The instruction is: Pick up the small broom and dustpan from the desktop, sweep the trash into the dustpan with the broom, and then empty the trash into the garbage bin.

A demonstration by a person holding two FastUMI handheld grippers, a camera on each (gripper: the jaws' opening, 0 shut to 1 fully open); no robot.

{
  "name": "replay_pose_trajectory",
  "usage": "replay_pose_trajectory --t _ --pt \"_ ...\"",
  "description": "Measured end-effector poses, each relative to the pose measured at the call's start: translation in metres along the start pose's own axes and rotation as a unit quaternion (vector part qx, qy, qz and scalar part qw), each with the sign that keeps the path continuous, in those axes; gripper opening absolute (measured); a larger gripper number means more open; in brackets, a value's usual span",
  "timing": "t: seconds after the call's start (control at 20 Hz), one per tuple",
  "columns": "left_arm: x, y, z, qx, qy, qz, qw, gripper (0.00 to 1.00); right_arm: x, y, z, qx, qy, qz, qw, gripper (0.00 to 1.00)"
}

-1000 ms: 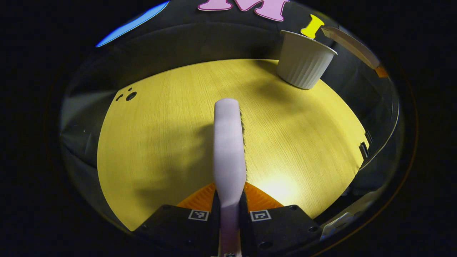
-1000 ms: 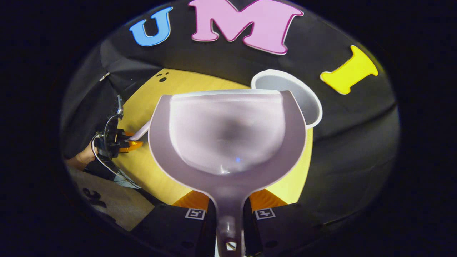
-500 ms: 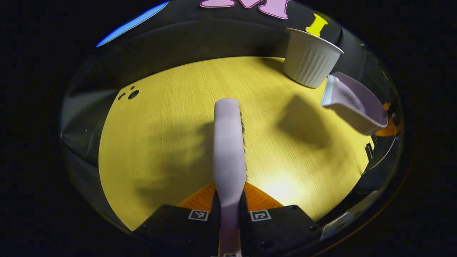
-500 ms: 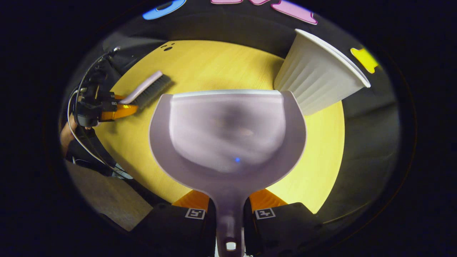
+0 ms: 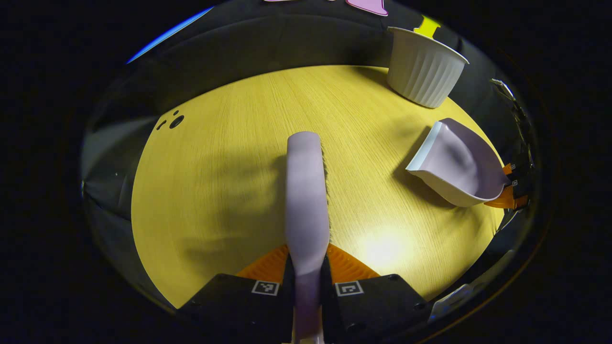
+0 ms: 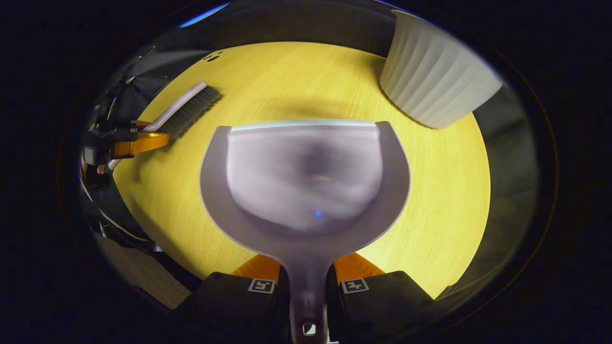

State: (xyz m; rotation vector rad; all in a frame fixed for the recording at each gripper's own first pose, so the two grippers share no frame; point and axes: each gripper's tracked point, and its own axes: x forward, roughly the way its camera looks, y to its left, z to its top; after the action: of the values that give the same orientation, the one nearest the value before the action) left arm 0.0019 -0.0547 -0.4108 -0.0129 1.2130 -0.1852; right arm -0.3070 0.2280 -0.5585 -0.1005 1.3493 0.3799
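Left gripper view, table (image 5: 229, 191): a round yellow wood-grain top takes up most of the scene, with a few small dark holes near its far left edge.
Garbage bin (image 5: 424, 67): a white ribbed tub stands upright at the table's far right edge; in the right gripper view it (image 6: 435, 81) rises at the upper right, just beyond the dustpan's lip.
Dustpan (image 6: 306, 191): pale lilac, seen from behind in the right gripper view with its mouth facing away; its bowl looks bare, though the surface is blurred. In the left gripper view it (image 5: 456, 165) sits low over the right side of the table, near the bin, with its open lip turned toward the table's middle; whether it touches the wood I cannot tell.
Broom (image 5: 307, 191): its lilac back runs straight forward over the middle of the table, with dark bristles along its right edge; in the right gripper view it (image 6: 184, 107) lies at the far left, bristles down toward the wood.
Left claw (image 5: 306, 274): both fingers are closed tight on the broom handle.
Right claw (image 6: 306, 282): both fingers are clamped on the dustpan's handle.
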Motion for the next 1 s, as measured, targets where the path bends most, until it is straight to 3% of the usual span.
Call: replay_pose_trajectory --t 0.35,0.4,0.45,0.55,0.75,0.8,0.85,0.9,1.0 --pt "0.005 -0.003 0.003 0.021 0.003 0.015 1.0 0.29 0.005 -0.002 -0.003 0.013 -0.003 -0.006 1.0 0.32" --pt "0.005 -0.005 0.002 0.022 0.005 0.017 1.0 0.29 0.004 -0.001 -0.003 0.013 -0.003 -0.005 1.0 0.39" --pt "0.006 -0.006 0.003 0.023 0.006 0.019 1.0 0.3 0.005 -0.002 -0.005 0.013 -0.001 -0.005 1.0 0.33" --pt "0.004 -0.01 0.006 0.029 0.005 0.021 0.999 0.29 0.004 -0.001 -0.006 0.012 0.004 -0.004 1.0 0.37" --pt "-0.001 -0.008 0.005 0.04 0.006 0.024 0.999 0.45 0.002 0.002 -0.004 0.024 0.002 0.005 1.0 0.41" --pt "-0.003 -0.008 0.006 0.042 0.004 0.026 0.999 0.53 -0.001 0.003 -0.004 0.027 0.0 0.007 1.0 0.41" --pt "-0.004 -0.006 0.006 0.044 0.001 0.027 0.999 0.54 -0.005 0.003 -0.004 0.03 -0.003 0.009 1.0 0.36" --pt "-0.006 -0.005 0.007 0.047 -0.002 0.03 0.998 0.48 -0.011 0.002 -0.004 0.03 -0.007 0.009 0.999 0.42" --pt "-0.013 -0.003 0.01 0.049 -0.013 0.035 0.998 0.48 -0.028 0.001 -0.003 0.033 -0.022 0.01 0.999 0.42"
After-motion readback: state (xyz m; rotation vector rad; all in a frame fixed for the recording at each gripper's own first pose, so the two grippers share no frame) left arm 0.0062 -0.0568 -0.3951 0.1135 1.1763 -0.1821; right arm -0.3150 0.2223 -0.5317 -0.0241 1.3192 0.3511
